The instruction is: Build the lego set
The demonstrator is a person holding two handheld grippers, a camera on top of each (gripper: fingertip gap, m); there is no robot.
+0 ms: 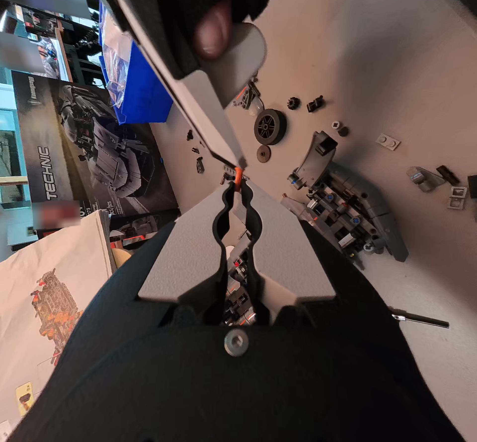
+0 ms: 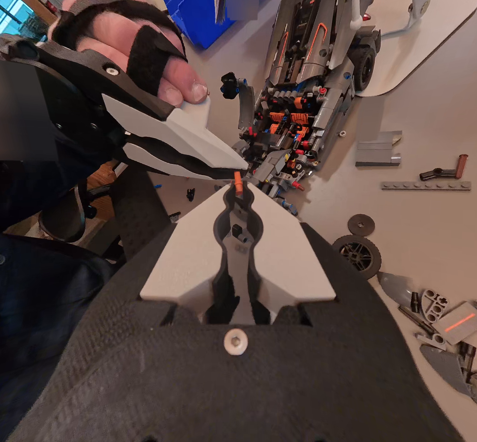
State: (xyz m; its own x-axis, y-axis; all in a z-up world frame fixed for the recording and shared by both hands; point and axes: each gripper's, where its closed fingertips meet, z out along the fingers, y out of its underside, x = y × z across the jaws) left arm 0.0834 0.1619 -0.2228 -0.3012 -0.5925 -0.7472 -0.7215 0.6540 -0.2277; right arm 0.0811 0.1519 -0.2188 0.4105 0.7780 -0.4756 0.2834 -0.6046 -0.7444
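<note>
A small orange pin [image 1: 238, 174] sits between the tips of both grippers above the table. My left gripper [image 1: 238, 187] is shut on one end of it. My right gripper [image 2: 238, 189] is shut on the other end of the orange pin [image 2: 238, 184]. In the left wrist view the right gripper [image 1: 241, 164] comes down from the upper left. In the right wrist view the left gripper [image 2: 238, 171] comes in from the left, held by a hand. The partly built grey car model [image 2: 309, 89] lies just beyond, and part of it shows in the left wrist view [image 1: 343, 213].
A loose wheel [image 1: 270, 126] [image 2: 357, 254], a black disc [image 2: 360, 224], a long grey plate [image 2: 426, 185] and several small parts lie scattered on the table [image 2: 387, 223]. A blue bin [image 1: 144, 89], the set's box [image 1: 85, 140] and an open instruction booklet [image 1: 51, 287] stand at the left. Both grippers' tips are close together, under 4 cm apart. The partly built grey car model [image 2: 309, 89] is about 15 centimetres from both grippers' fingertips. Look for it in the left wrist view [image 1: 241, 273] too.
</note>
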